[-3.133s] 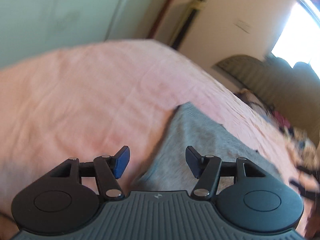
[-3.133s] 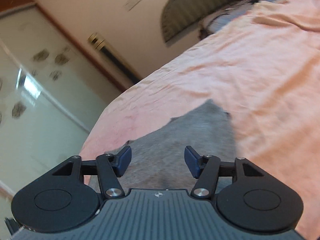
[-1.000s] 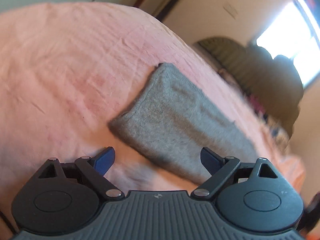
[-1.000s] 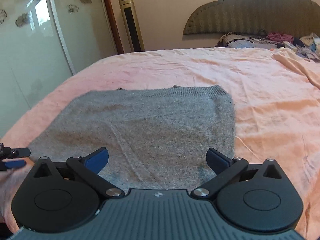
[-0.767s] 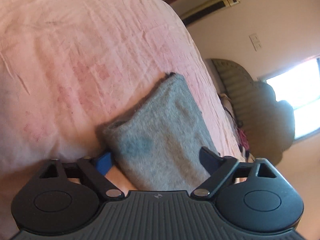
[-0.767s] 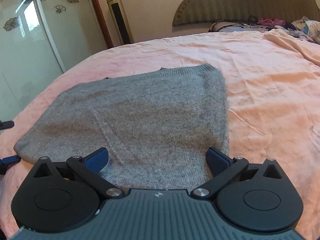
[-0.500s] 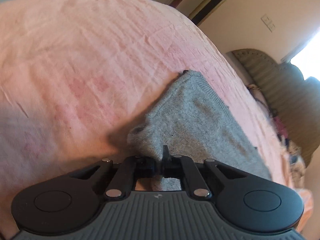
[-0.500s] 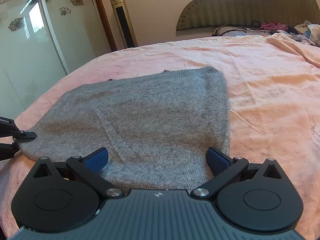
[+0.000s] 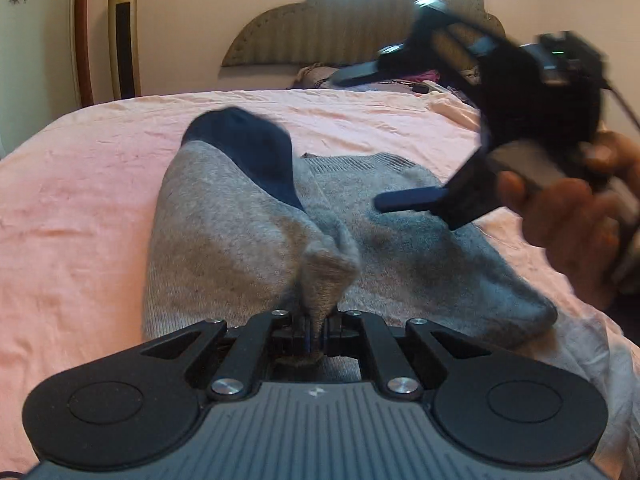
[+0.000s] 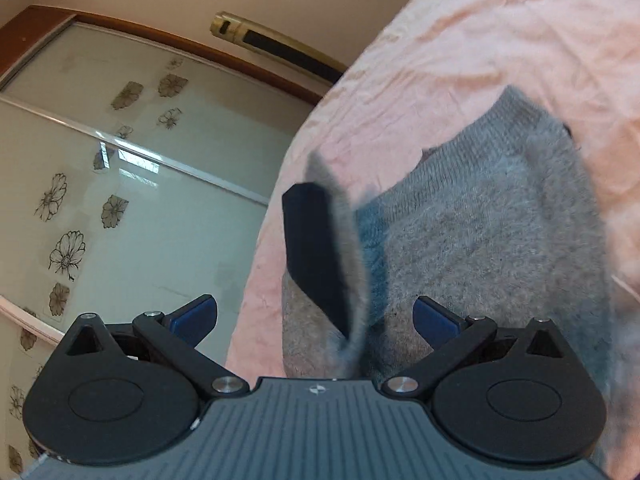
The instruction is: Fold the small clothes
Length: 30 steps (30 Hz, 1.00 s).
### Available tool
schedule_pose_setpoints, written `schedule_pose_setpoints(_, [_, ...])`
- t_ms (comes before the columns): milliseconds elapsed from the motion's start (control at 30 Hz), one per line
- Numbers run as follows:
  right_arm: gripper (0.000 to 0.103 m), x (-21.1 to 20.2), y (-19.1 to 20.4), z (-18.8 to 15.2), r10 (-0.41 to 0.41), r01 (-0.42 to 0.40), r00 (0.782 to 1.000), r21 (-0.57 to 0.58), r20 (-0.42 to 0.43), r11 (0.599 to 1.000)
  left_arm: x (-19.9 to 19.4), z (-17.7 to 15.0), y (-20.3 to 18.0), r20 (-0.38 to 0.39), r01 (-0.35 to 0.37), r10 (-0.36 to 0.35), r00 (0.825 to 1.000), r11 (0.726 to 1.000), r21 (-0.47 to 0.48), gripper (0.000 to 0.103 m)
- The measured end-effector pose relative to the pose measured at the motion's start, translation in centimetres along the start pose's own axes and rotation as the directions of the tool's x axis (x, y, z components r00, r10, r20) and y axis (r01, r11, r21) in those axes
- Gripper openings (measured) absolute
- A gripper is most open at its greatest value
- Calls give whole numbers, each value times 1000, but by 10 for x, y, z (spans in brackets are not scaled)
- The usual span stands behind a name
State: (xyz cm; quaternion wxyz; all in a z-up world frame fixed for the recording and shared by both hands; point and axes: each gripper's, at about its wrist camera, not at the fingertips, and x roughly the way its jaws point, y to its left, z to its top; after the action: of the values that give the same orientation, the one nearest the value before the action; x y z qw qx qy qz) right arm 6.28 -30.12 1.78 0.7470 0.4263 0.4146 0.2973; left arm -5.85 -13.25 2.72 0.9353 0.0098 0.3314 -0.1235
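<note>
The grey sweater [image 9: 224, 232] lies on the pink bedsheet [image 9: 72, 200], one corner clamped in the left gripper [image 9: 314, 330]. The right gripper [image 10: 316, 316] stands spread, empty. Pulled one-handed, the fold could skew or bunch.

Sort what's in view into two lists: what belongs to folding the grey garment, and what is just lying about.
Part of the job:
- grey knit garment
- left gripper, shut on its pinched-up edge
- right gripper, open
- pink bedsheet it lies on

Lying about:
- clothes pile by the headboard
- tower fan
</note>
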Motion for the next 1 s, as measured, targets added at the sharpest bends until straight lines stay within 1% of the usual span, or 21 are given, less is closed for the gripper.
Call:
schedule_pose_setpoints(100, [103, 30, -10, 13, -19, 23, 997, 55, -70, 998, -8, 3, 2, 24, 12, -13, 1000, 1000, 12, 5])
schedule_pose_setpoints(300, [103, 68, 1, 28, 15, -8, 989, 50, -148, 999, -28, 6, -5, 74, 59, -63, 995, 997, 55, 5])
schedule_pose_setpoints(367, [103, 81, 5, 33, 9, -1, 983, 44, -182, 999, -29, 6, -5, 75, 79, -84, 994, 994, 71, 5])
schedule_pose_setpoints(433, [103, 93, 9, 37, 5, 1, 978, 30, -207, 1000, -28, 4, -7, 66, 78, -84, 994, 993, 87, 5])
schedule_pose_setpoints(467, [100, 98, 11, 39, -4, 8, 977, 14, -215, 1000, -25, 3, -6, 52, 75, -80, 995, 993, 89, 5])
schedule_pose_setpoints(533, [72, 106, 15, 42, -35, 27, 975, -37, -219, 999, -18, 1, -3, 28, 65, -67, 997, 995, 80, 5])
schedule_pose_setpoints(567, [25, 109, 14, 43, -84, 65, 970, -90, -228, 994, -14, 1, -3, 15, 68, -70, 997, 995, 79, 5])
schedule_pose_setpoints(600, [20, 111, 15, 42, -123, 94, 965, -132, -231, 987, -11, 4, -6, 6, 73, -74, 997, 994, 85, 5])
schedule_pose_setpoints(633, [20, 107, 18, 42, -143, 109, 968, -170, -206, 979, -11, 6, -10, 11, 87, -88, 996, 992, 94, 5])
schedule_pose_setpoints(667, [20, 99, 22, 41, -147, 107, 972, -209, -185, 972, -13, 9, -15, 22, 107, -110, 994, 988, 109, 5])
schedule_pose_setpoints(733, [20, 75, 31, 44, -127, 86, 982, -262, -143, 961, -12, 17, -29, 49, 161, -170, 984, 976, 150, 5])
schedule_pose_setpoints(800, [19, 43, 38, 51, -123, 87, 988, -307, -98, 948, -11, 20, -46, 50, 216, -228, 972, 959, 182, 5])
schedule_pose_setpoints(867, [19, 12, 32, 60, -160, 136, 986, -317, -52, 939, 0, 19, -59, 13, 272, -279, 960, 944, 184, 5])
schedule_pose_setpoints(933, [19, -14, 13, 67, -205, 191, 978, -283, -22, 940, 18, 13, -68, -58, 306, -301, 952, 937, 167, 5])
schedule_pose_setpoints(967, [19, -20, 3, 69, -243, 231, 970, -270, -14, 935, 25, 8, -71, -88, 323, -313, 946, 932, 162, 5])
schedule_pose_setpoints(1000, [19, -24, -11, 69, -289, 277, 957, -256, -10, 926, 30, 3, -73, -104, 323, -309, 945, 932, 162, 5])
